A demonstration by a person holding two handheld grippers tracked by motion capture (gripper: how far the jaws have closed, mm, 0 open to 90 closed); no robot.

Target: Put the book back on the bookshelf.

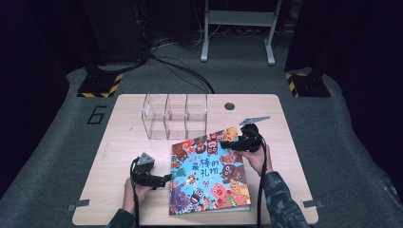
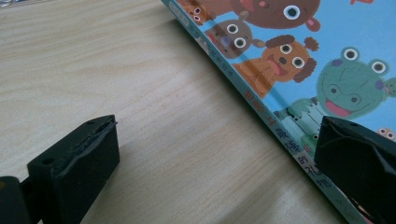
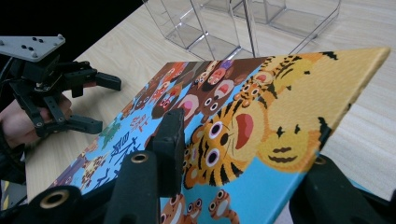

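- The picture book [image 1: 209, 173] lies right of centre in the high view, its far corner tilted up off the surface [image 1: 119, 142].
- Your right hand-held gripper [image 1: 233, 144] pinches that corner; keep the pinch firm and lift slowly.
- Your left hand-held gripper [image 1: 164, 180] stands spread at the spine.
- The cover's large Chinese title ends 的礼物.
- A clear divider rack [image 1: 175, 115] stands behind, toward the upper centre.

Bright, even overhead light on the counter [image 1: 142, 204]; dark, murky surroundings beyond. Soft shadows under the book [image 1: 209, 175] edge. Faint sheen on the clear organizer [image 1: 175, 115]. Blurred, out of focus up close on the black jaws; coarse, slightly soft overall.
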